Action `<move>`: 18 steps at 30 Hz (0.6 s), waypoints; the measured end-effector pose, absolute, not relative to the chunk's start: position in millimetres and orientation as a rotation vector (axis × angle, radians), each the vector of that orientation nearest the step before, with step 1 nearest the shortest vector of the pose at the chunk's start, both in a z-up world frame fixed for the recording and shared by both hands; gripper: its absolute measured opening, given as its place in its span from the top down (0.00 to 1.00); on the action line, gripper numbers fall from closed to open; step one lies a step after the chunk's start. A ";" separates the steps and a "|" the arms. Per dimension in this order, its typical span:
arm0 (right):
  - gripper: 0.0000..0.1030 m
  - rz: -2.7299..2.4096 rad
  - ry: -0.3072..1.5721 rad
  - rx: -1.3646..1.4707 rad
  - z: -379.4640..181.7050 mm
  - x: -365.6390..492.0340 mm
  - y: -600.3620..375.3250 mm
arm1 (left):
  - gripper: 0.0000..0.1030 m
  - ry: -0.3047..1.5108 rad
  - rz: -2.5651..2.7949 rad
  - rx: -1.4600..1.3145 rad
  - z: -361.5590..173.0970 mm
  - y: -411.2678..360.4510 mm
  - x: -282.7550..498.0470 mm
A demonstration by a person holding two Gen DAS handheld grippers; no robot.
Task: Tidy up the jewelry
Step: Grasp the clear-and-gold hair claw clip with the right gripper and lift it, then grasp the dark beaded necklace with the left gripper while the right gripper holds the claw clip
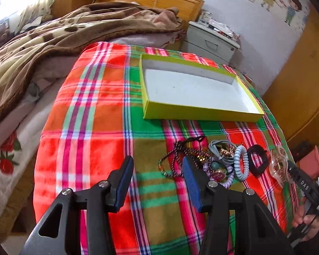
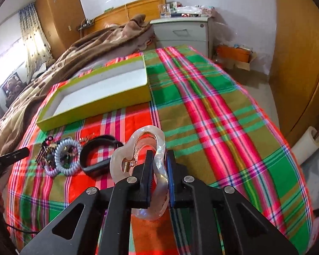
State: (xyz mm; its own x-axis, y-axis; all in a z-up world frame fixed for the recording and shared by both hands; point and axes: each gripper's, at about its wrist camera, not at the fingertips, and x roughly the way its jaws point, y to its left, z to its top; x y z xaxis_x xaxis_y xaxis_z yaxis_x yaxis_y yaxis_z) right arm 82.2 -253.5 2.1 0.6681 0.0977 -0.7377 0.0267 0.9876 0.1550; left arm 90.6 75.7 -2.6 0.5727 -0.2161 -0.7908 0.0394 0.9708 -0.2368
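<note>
Our right claw point(image 2: 159, 170) is clenched on a clear plastic hair clip point(image 2: 138, 148), pinching one side of it between the black finger and the blue pad; the clip's metal spring shows just left of the black finger. The clip stands upright in the grip above the plaid cloth point(image 2: 212, 116) that covers the surface.

Our left claw point(image 1: 157, 170) is released, its two fingers spread wide with nothing between them, hovering over the cloth beside the heap of jewelry. In that heap we see a pale blue coil hair tie point(image 1: 241, 163), a black band point(image 1: 258, 159) just right of it, a speckled cord necklace point(image 1: 174, 161) and a lilac coil tie point(image 1: 227, 180) with beads tangled among them. The pieces touch and overlap one another.

Beyond the heap, well apart from it, a shallow box point(image 1: 202, 111) with yellow-green walls and a white floor lies open on the cloth. A brown blanket point(image 1: 63, 34) is bunched on the bed behind, and a grey cabinet point(image 2: 180, 31) stands by the wall.
</note>
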 end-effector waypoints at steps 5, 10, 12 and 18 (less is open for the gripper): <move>0.88 0.042 0.825 0.168 5.8 84.6 -255.1 | 0.52 0.972 -0.200 -0.183 -4.0 67.2 102.5; 0.88 0.048 0.828 0.176 5.2 88.1 -255.4 | 0.52 1.017 -0.198 -0.118 -11.9 50.9 114.9; 0.88 0.048 0.828 0.181 5.0 89.3 -256.1 | 0.52 1.029 -0.191 -0.111 -15.2 47.5 117.2; 0.88 0.044 0.819 0.186 5.7 90.9 -257.9 | 0.52 1.043 -0.170 -0.087 -17.6 44.3 123.7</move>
